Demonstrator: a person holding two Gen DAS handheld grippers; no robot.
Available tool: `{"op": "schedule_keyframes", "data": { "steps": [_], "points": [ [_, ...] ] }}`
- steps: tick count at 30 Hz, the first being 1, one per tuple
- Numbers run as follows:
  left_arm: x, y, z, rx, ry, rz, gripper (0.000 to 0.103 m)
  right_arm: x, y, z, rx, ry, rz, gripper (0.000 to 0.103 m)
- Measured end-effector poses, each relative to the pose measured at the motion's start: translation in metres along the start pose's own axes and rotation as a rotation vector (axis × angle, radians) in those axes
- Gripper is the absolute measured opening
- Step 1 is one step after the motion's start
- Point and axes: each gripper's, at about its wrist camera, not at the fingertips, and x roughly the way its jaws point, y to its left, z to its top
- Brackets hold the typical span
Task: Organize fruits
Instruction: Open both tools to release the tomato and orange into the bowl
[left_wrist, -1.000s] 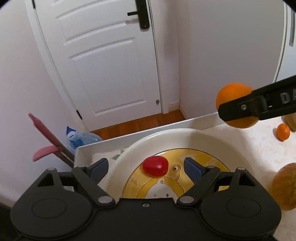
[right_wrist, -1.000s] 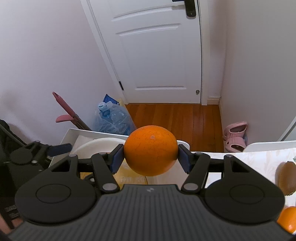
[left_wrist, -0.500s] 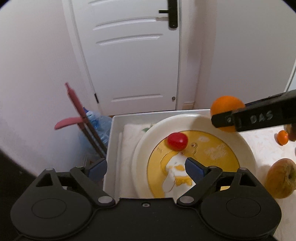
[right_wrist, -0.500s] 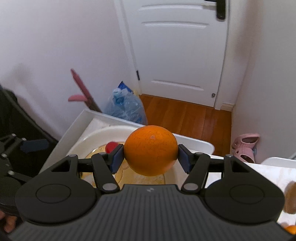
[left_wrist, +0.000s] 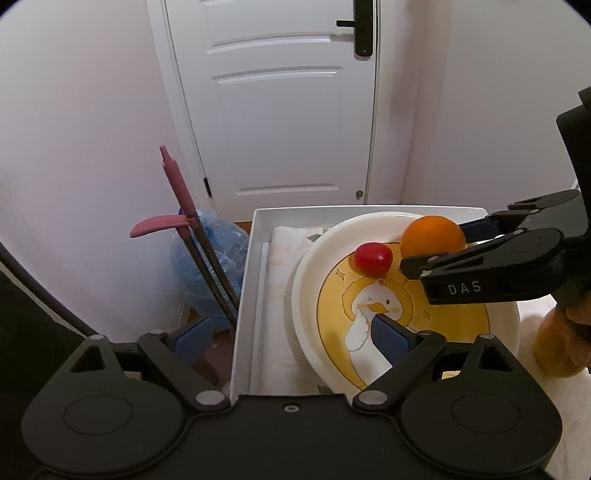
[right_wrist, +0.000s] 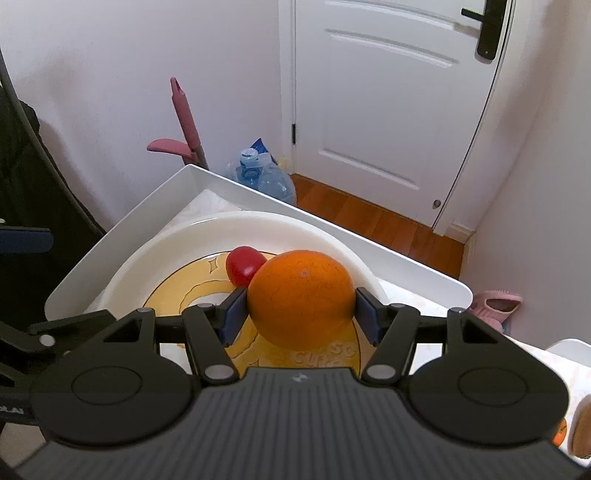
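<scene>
A large orange (right_wrist: 301, 299) rests low on the white duck-print plate (left_wrist: 306, 288), touching a small red tomato (right_wrist: 242, 264). My right gripper (right_wrist: 301, 314) has the orange between its blue pads; the jaws are opening, and the pads still lie against its sides. The left wrist view shows the same orange (left_wrist: 432, 236) at the plate's far edge beside the tomato (left_wrist: 373, 258), with the right gripper (left_wrist: 434, 247) reaching in from the right. My left gripper (left_wrist: 291, 332) is open and empty, astride the left wall of the white tray (left_wrist: 243, 295).
The plate lies in the tray on a patterned cloth. A brownish fruit (left_wrist: 554, 350) sits right of the plate, partly behind a hand. A small orange (right_wrist: 561, 432) lies at the lower right. A pink-handled tool (left_wrist: 177, 184), a blue water bottle (left_wrist: 218, 258) and a white door (left_wrist: 288, 110) stand beyond.
The right gripper has come down with the orange from above the plate onto it, next to the tomato. The left gripper has drawn back to the left, off the plate.
</scene>
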Motion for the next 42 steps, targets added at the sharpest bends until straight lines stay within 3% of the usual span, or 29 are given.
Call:
{"op": "schedule_keyframes", "data": {
  "steps": [1,2,3,9,23,32,42],
  "points": [
    [-0.001,0.000,-0.001,0.000,-0.001,0.002,0.095,-0.005,0.001,0.001,-0.010,-0.026,-0.021,0.087],
    [-0.002,0.001,-0.001,-0.001,-0.003,0.003,0.095,-0.009,0.002,0.002,-0.017,-0.046,-0.039,0.100],
    [-0.003,0.001,-0.001,-0.001,-0.004,0.004,0.095,-0.014,0.001,0.003,-0.019,-0.068,-0.054,0.103],
    [-0.010,-0.002,-0.001,0.006,-0.015,0.008,0.095,-0.030,-0.015,0.004,0.076,-0.059,-0.012,0.103],
    [-0.043,-0.013,0.004,0.011,-0.077,0.013,0.095,-0.091,-0.029,-0.008,0.200,-0.078,-0.023,0.103],
    [-0.093,-0.034,0.004,-0.012,-0.124,0.034,0.095,-0.161,-0.044,-0.031,0.225,-0.125,-0.007,0.103],
    [-0.153,-0.093,-0.012,-0.068,-0.180,0.067,0.096,-0.246,-0.096,-0.083,0.222,-0.163,-0.016,0.103]
  ]
}}
